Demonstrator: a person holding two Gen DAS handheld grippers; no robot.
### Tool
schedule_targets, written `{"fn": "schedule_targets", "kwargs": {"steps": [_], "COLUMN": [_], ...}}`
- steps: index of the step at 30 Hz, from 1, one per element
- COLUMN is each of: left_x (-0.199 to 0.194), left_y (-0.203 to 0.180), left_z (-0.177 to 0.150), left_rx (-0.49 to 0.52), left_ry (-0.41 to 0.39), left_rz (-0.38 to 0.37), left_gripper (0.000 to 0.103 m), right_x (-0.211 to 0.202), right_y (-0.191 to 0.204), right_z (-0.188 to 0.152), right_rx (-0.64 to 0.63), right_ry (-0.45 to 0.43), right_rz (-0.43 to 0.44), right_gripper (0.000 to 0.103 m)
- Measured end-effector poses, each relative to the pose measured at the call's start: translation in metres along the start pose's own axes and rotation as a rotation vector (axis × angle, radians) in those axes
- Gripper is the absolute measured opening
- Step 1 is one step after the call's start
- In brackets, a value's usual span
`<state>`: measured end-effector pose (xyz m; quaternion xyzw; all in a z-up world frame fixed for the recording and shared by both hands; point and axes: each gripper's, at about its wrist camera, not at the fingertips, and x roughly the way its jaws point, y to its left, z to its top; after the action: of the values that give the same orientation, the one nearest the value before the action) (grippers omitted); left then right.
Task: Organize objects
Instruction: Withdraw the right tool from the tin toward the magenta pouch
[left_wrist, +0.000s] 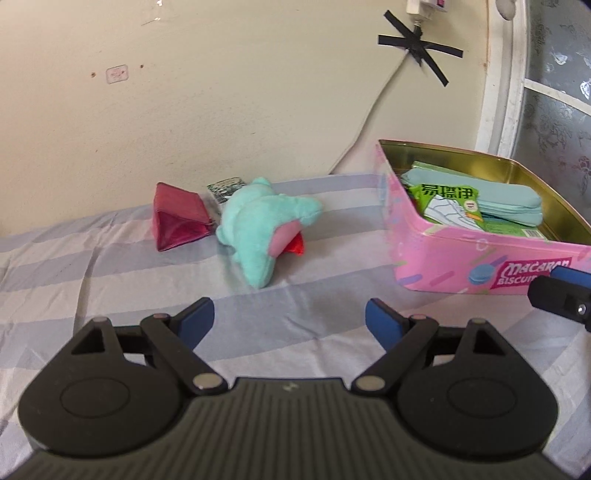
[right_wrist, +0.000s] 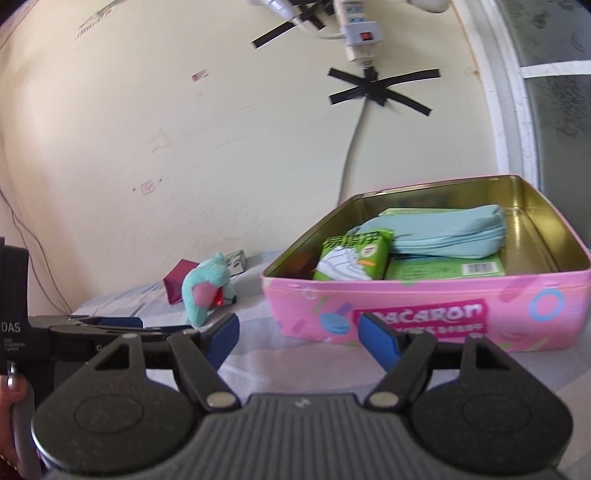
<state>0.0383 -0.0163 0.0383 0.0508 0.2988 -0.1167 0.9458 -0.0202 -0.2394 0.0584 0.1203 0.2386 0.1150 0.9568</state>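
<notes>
Both tongs (left_wrist: 290, 320) (right_wrist: 298, 338) apart, empty; pink tin (right_wrist: 424, 295) with teal pouch (right_wrist: 443, 236), green packets (right_wrist: 354, 258).

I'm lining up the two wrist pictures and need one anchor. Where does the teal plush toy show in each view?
Left wrist view: the teal plush toy lies near the middle, on the striped sheet, right of the red pouch and left of the pink biscuit tin.
Right wrist view: the plush is small, left of centre, beyond the left finger, again between pouch and tin.
Shared landmark: the black tape cross on the wall.
</notes>
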Motion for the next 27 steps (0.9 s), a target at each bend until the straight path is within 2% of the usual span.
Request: {"fn": "schedule_targets", "kwargs": {"steps": [14,20,23,27], "left_x": [0.016,0.023,0.024,0.024], "left_y": [0.090,0.131,0.153,0.171], "left_z": [-0.003,-0.013,-0.014,-0.014], "left_rx": [-0.090,-0.227,-0.313,-0.386], "left_ry": [0.005,0.013,0.024,0.020], "left_rz": [0.166,0.231,0.271,0.296], "left_gripper": [0.091,0.091,0.091,0.091], "right_x": [0.052,0.087,0.112,0.161], "right_y": [0.075,0.111,0.133,0.161], "right_z": [0.011,0.023,0.033,0.051], "right_rx": [-0.154,-0.216,-0.274,-0.306], "right_ry": [0.080,0.114,0.104,0.107], "right_rz": [0.105,0.169,0.190,0.216], "right_gripper": [0.074,0.074,0.075,0.080]}}
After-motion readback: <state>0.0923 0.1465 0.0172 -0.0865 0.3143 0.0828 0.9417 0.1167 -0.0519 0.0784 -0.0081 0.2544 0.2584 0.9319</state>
